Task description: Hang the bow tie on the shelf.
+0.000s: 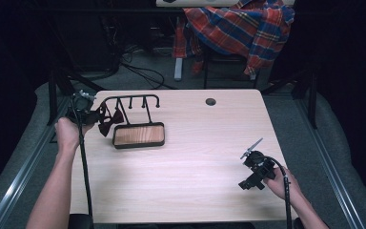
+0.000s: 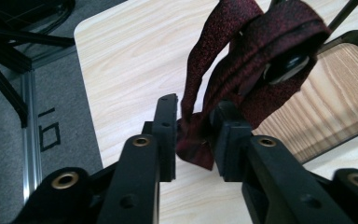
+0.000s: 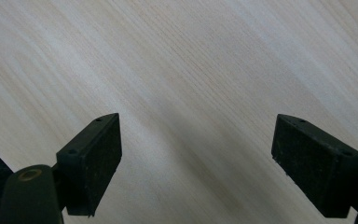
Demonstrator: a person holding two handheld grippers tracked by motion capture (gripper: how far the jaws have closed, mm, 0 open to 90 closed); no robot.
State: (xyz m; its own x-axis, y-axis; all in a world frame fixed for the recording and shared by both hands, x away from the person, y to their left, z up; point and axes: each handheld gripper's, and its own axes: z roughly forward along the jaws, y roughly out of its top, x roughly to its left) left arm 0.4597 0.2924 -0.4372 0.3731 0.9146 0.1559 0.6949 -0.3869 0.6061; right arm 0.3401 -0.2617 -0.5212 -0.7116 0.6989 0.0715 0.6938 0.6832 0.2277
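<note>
A dark red bow tie [image 1: 110, 119] [image 2: 261, 51] hangs from the left end of a black hook rack [image 1: 131, 101] that stands on a wooden base [image 1: 139, 135] [image 2: 340, 102]. At the tie's left side, my left gripper [image 1: 97, 116] [image 2: 193, 135] points at it. Its jaws stand a little apart with the tie's lower fold loose between them, and the pads do not squeeze it. Over bare tabletop at the near right, my right gripper [image 1: 251, 171] [image 3: 196, 158] is held with its jaws wide open and nothing between them.
The light wooden table [image 1: 195, 157] has a round cable hole [image 1: 210, 101] at the back. A plaid shirt [image 1: 240, 26] is draped over a chair behind the table. Cables lie on the grey floor [image 1: 147, 71] beyond, and the table's left edge [image 2: 81, 84] is close to my left gripper.
</note>
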